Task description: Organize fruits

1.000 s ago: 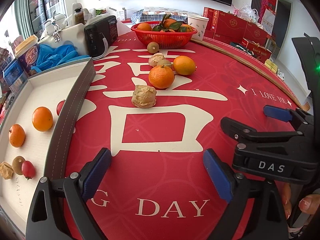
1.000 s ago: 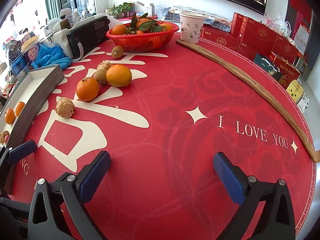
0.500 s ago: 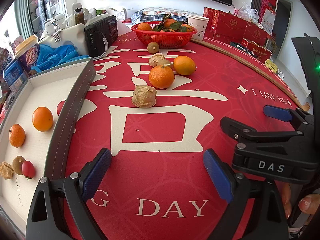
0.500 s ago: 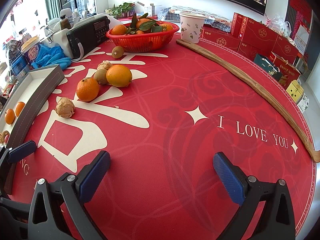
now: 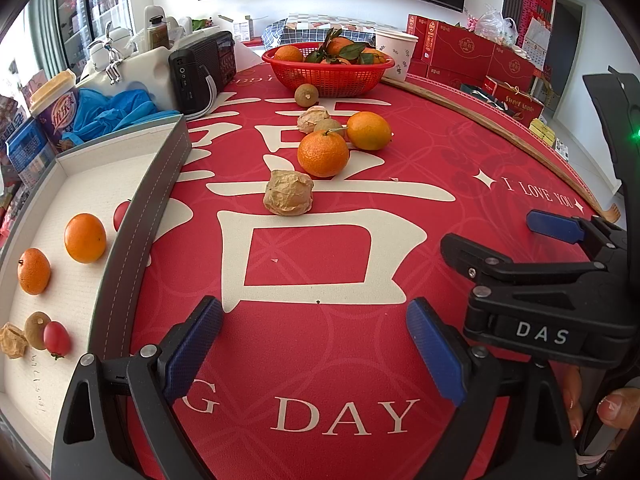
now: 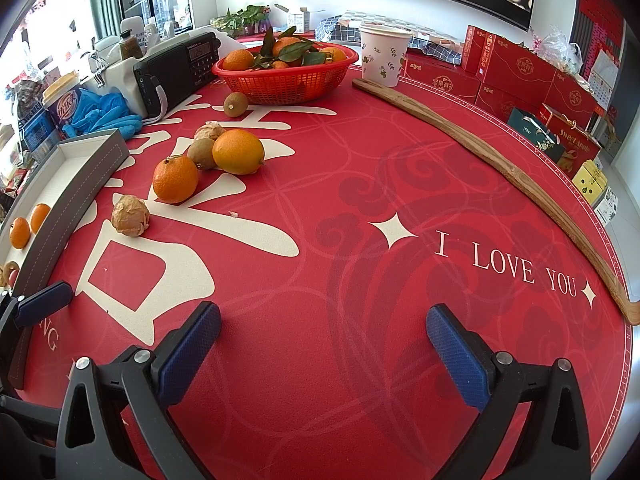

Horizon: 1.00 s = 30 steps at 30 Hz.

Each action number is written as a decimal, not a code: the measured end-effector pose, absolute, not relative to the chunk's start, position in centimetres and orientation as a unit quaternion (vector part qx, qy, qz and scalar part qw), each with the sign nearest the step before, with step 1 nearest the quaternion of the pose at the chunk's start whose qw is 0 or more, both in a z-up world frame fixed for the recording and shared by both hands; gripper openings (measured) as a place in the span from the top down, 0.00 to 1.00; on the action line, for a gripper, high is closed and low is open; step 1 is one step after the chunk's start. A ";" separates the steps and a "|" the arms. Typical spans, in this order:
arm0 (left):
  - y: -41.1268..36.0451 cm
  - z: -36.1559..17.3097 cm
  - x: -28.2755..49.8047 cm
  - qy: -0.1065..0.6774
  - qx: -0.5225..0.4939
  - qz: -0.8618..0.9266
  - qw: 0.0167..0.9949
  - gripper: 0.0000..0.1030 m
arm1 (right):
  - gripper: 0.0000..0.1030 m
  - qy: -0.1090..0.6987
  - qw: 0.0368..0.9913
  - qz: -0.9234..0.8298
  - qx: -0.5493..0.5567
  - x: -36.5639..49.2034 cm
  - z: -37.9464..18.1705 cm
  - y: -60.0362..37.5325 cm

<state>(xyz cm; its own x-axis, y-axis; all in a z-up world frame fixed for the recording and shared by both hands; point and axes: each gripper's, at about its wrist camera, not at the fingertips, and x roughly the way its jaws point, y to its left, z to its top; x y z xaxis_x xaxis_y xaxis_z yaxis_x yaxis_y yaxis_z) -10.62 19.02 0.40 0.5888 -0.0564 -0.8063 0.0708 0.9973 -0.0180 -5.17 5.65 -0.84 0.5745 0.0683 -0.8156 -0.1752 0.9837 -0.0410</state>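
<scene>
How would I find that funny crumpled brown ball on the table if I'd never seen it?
Start at the red tablecloth with its big cream character. A line of loose fruit runs from the red basket toward the camera. The crumpled paper-wrapped ball lies nearest, alone, just in front of the stemmed tangerine. It is wrinkled and tan, while the fruits by it are smooth and orange.

The bench (image 6: 360, 208) wears a matt red cloth with cream printed lettering, and the loose fruit on it runs from a dimpled, faintly glossy mandarin (image 5: 323, 153) to a crinkled papery husk (image 5: 288, 193). The basket (image 6: 286, 76) is shiny red plastic mesh, the long stick (image 6: 500, 168) bare wood, and the tray (image 5: 52, 216) has a woven-looking white lining with stitched grey leather-like walls
</scene>
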 end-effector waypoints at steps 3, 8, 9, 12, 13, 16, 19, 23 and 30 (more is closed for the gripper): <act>19.0 0.4 -10.6 0.452 0.008 -0.036 0.891 0.08 | 0.00 0.456 0.885 0.069 -0.059 -5.2 -0.8 5.7; 19.0 0.4 -10.6 0.452 0.008 -0.035 0.891 0.08 | 0.00 0.456 0.885 0.069 -0.059 -5.2 -0.8 5.7; 19.0 0.4 -10.6 0.452 0.009 -0.036 0.891 0.07 | 0.00 0.456 0.885 0.069 -0.058 -5.2 -0.9 5.7; 18.9 0.3 -10.6 0.453 0.009 -0.037 0.891 0.07 | 0.00 0.456 0.885 0.069 -0.058 -5.2 -0.9 5.6; 18.9 0.3 -10.6 0.453 0.009 -0.037 0.891 0.07 | 0.00 0.456 0.885 0.069 -0.059 -5.2 -0.9 5.6; 18.9 0.3 -10.6 0.453 0.010 -0.037 0.891 0.07 | 0.00 0.456 0.885 0.069 -0.059 -5.2 -0.9 5.7; 18.9 0.3 -10.6 0.453 0.010 -0.037 0.891 0.07 | 0.00 0.456 0.885 0.069 -0.059 -5.2 -0.9 5.6; 19.0 0.3 -10.6 0.453 0.009 -0.037 0.891 0.07 | 0.00 0.456 0.885 0.069 -0.059 -5.2 -0.9 5.7; 19.1 0.4 -10.6 0.452 0.004 -0.041 0.891 0.06 | 0.00 0.456 0.885 0.069 -0.059 -5.1 -0.9 5.6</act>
